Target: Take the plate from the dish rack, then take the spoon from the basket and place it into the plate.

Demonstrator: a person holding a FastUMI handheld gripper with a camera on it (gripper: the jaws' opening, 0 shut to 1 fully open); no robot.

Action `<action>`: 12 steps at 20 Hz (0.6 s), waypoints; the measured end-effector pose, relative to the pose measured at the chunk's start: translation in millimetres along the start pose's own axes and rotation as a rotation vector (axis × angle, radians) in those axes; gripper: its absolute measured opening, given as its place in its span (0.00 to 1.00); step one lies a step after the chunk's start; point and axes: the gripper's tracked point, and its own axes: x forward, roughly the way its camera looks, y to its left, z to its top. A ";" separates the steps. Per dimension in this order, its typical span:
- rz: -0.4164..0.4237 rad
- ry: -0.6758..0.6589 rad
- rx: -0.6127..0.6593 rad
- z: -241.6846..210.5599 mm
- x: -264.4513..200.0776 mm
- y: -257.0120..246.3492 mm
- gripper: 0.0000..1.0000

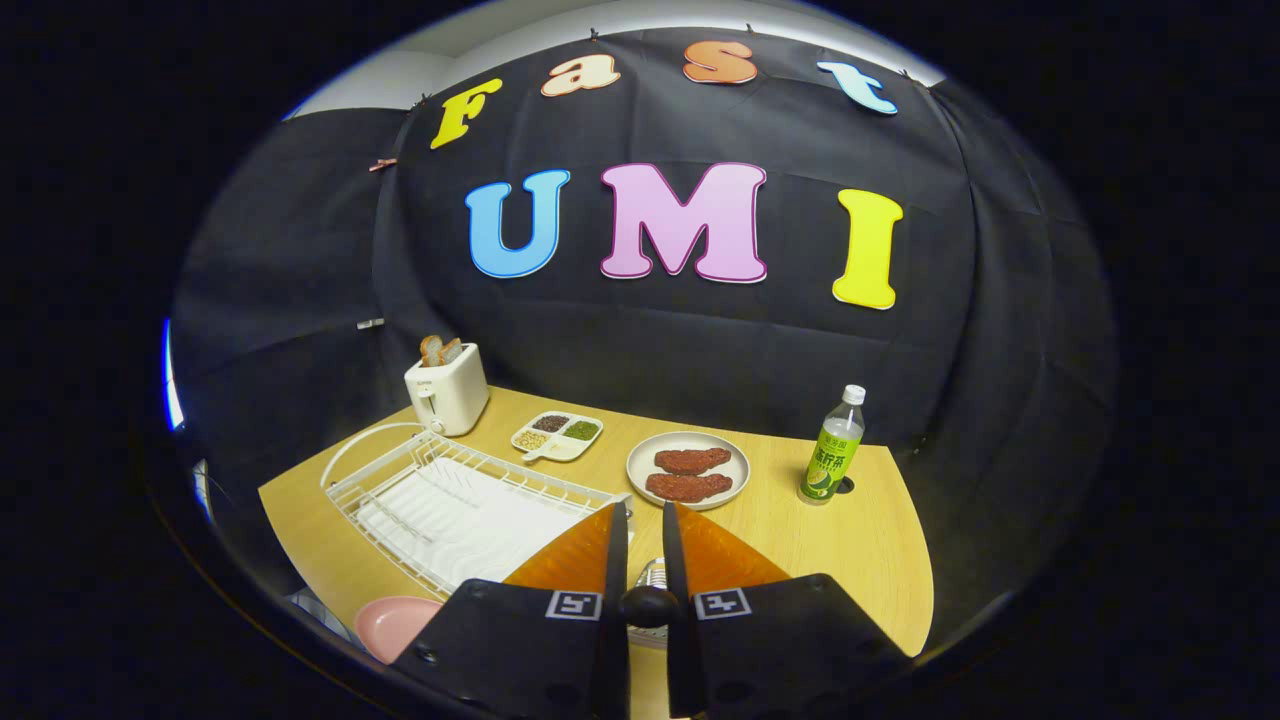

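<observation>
Spoon (648, 575) sat pinched in the nearly closed gripper (640, 545); it should go gently onto the pink plate (392, 625), lower left.

Toaster (447, 388) behind dish rack (460, 505); steak plate (688, 470) right of rack; bottle (832, 447) further right.

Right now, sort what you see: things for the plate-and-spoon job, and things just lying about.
For the job:
- pink plate, out of the dish rack and lying beside it
- gripper, fingers nearly together, with a metal thing between them that is too hidden to name

Lying about:
- toaster with bread
- divided dish
- plate of meat
- bottle
</observation>
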 end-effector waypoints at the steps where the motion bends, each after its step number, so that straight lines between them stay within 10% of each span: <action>1: 0.011 0.010 0.012 -0.5 -9.5 13.8 0.19; 12: 0.201 0.121 0.140 -74.0 -27.8 197.0 0.19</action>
